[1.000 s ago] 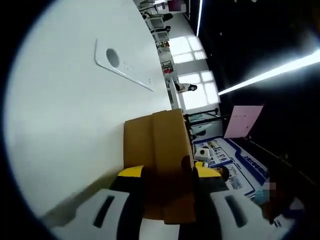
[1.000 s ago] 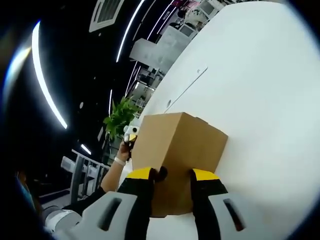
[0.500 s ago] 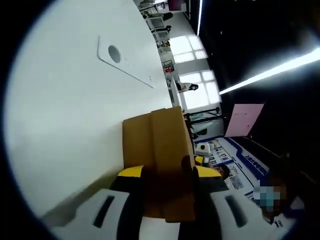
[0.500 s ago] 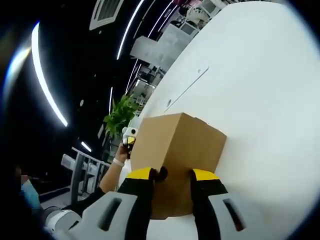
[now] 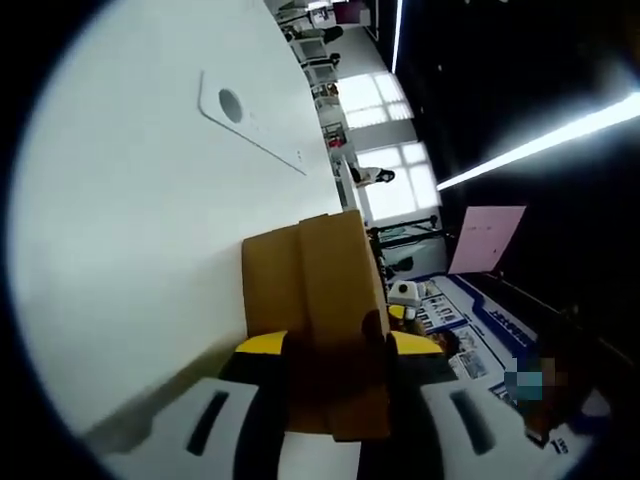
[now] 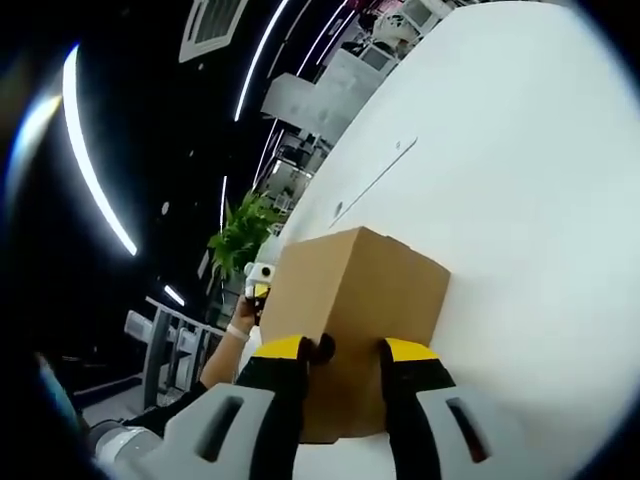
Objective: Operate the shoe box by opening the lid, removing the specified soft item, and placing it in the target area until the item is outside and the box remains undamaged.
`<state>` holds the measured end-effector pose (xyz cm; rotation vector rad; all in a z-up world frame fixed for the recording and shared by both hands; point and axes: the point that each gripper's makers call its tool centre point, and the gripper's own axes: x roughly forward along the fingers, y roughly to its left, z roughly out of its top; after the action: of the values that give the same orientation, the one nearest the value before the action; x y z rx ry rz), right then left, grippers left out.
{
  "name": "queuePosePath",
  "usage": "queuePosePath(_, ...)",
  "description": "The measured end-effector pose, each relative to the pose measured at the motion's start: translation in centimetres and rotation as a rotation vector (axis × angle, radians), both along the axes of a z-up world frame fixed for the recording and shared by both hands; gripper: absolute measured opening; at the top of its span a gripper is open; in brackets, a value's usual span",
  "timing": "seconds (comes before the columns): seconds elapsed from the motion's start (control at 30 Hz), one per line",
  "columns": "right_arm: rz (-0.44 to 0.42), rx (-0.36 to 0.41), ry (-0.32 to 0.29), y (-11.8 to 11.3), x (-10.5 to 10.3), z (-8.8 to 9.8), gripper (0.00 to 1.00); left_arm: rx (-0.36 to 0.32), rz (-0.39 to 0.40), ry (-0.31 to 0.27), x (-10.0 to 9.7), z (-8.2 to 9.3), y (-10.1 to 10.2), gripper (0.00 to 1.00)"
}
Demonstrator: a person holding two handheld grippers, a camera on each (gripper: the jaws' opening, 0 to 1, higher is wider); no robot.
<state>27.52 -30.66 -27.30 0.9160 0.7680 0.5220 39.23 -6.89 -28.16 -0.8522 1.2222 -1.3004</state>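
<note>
the left claw [image 5: 337,345] is gripping the brown cardboard shoe box [image 5: 315,300] right now, its two yellow-tipped black jaws pressing in on the near end of the box from either side. in the left gripper view the box is running away from the camera along the white counter [image 5: 130,250], lid closed, with a seam line showing down its top face. a white rectangular plate with a round grey hole [image 5: 247,120] is sitting flush in the counter farther off, well apart from the box. beyond the counter's far edge, bright windows [image 5: 385,145] are glowing and a pink sheet [image 5: 485,240] is hanging in the dark room.

over in the right gripper view, the right claw [image 6: 345,350] is clamping the other end of the same shoe box [image 6: 355,320], jaws tight against its cardboard sides. the box is lying on the counter [image 6: 520,200] near the edge closest to this camera. past the box's left corner the left claw [image 6: 258,278] is peeking out, with the person's hand [image 6: 225,350] behind it. a green leafy plant [image 6: 242,228] is standing beyond the counter's edge, and long ceiling lights [image 6: 90,170] are streaking overhead.
</note>
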Motion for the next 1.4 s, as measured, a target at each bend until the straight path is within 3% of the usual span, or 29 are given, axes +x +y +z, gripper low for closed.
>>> queuePosePath(1.4, 0.064, -0.009, -0.017, -1.3, 2.0, -0.3, 0.29, 0.007, 0.088, -0.016, -3.4, 0.0, 1.0, 0.38)
